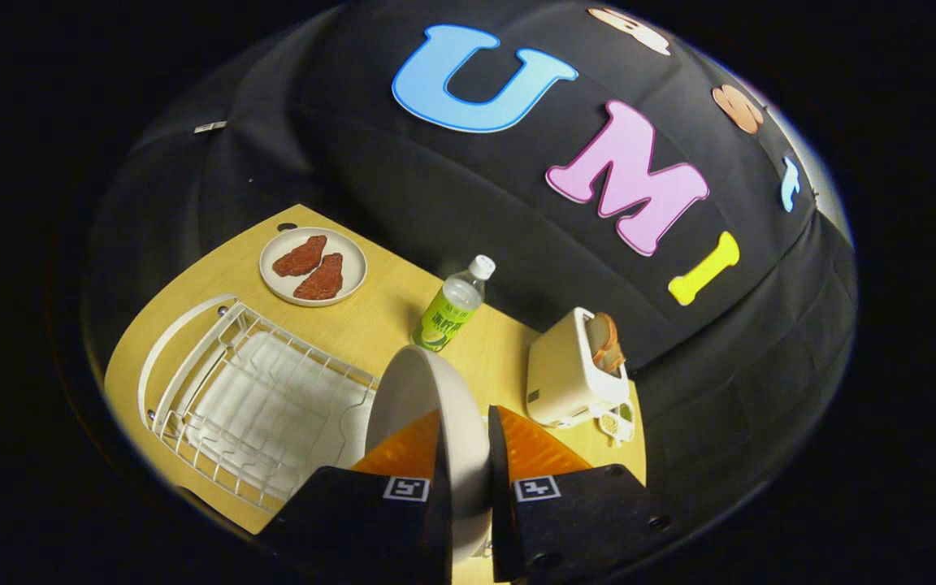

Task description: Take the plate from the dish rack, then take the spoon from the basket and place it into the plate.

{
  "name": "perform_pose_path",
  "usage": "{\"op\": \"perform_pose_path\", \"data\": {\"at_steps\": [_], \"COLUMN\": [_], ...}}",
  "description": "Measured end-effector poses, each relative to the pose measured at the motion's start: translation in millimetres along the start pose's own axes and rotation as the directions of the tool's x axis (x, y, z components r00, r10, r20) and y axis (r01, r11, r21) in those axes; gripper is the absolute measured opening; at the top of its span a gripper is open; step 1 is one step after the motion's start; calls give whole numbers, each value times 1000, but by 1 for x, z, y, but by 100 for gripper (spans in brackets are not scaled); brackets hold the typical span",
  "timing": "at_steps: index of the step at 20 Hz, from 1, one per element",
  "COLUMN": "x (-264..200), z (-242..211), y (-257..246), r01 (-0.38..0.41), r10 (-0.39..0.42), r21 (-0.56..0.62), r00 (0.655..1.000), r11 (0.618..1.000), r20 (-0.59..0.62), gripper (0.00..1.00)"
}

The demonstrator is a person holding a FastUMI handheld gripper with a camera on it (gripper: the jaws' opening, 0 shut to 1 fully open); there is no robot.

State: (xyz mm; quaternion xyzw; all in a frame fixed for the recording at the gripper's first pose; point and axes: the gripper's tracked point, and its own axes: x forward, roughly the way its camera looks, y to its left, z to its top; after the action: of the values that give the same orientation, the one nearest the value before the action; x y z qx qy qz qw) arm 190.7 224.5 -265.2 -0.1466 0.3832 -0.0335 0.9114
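Gripping the plate (423, 406) edge-on, my gripper (468, 443) has both fingers pressed to its two faces, so the gap between them is narrow, no wider than the plate's wall. The plate stands upright between the fingers with its rim rising toward twelve o'clock. I judge it is held this way because it stood on edge in the dish rack (261, 406), and pinching across the thin wall is the only hold two fingers can get on it.

The rack lies at about nine o'clock from the fingers, just beside the plate, white wire over a drip tray, with no other dishes that I can see. Beyond the plate at twelve o'clock stands a bottle (453, 307) with a green label, upright on the wooden table (370, 313). At about two o'clock a toaster (569, 375) holds a slice of bread in its slot. Just below the toaster sits a small white object (618, 421), perhaps the basket; I cannot make out a spoon there. Farther off, around ten o'clock, a second plate (314, 266) carries two reddish pieces of food.

By my reckoning the first step is nearly done; the plate wants setting flat.
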Motion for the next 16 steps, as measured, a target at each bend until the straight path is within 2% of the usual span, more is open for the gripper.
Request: {"op": "perform_pose_path", "data": {"at_steps": [3, 6, 8, 11, 13, 16], "x": [-12, -27, -40, -63, -77, -98], "z": [6, 3, 0, -16, -36, -79], "y": [-13, -39, -62, -99, -129, -167], "r01": [-37, -104, -155, -238, -260, -265], "r10": [35, 98, 140, 209, 230, 247], "r21": [83, 217, 314, 465, 536, 589], "r00": [999, 995, 988, 971, 965, 962], "r11": [996, 971, 937, 853, 803, 763], "r20": [21, 38, 68, 114, 124, 114], "gripper": [23, 23, 23, 23, 23, 23]}}
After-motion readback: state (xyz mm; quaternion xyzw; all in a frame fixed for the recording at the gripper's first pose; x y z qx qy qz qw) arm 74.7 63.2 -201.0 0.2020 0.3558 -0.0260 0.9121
